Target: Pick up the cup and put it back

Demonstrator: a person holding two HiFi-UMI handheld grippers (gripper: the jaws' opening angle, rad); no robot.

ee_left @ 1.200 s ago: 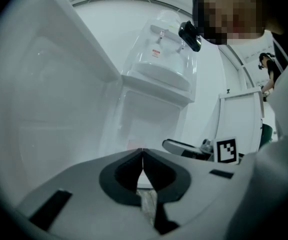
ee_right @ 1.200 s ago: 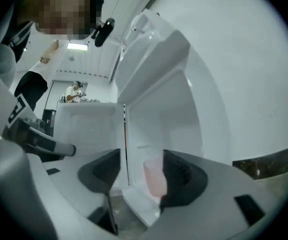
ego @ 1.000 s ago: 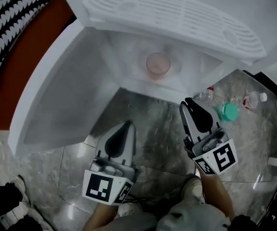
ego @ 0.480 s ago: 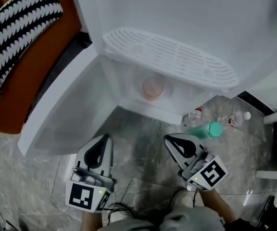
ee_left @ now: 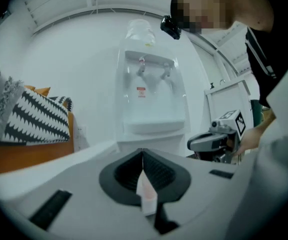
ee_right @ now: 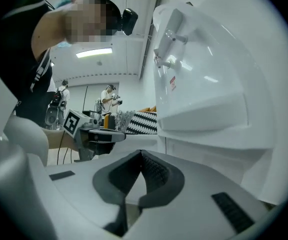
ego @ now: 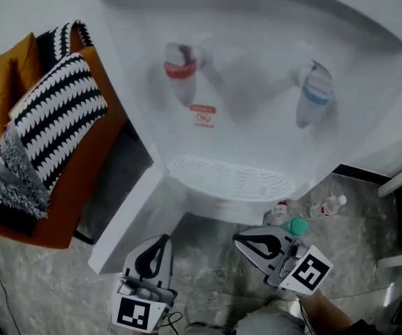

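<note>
Both claws hang low in front of the water dispenser point(ego: 257, 124), clear of it. The left claw point(ego: 160, 240) and the right claw point(ego: 243, 240) each have their jaws pressed together on nothing, so neither is reaching or carrying. The cup shows in no view. If it stands in the compartment below, the drip tray point(ego: 229, 180) juts out over that space and would hide it from the head camera. The lower door point(ego: 128, 218) is swung open to the left, which leaves that space reachable. My guess is the claws are parked between steps.
</note>
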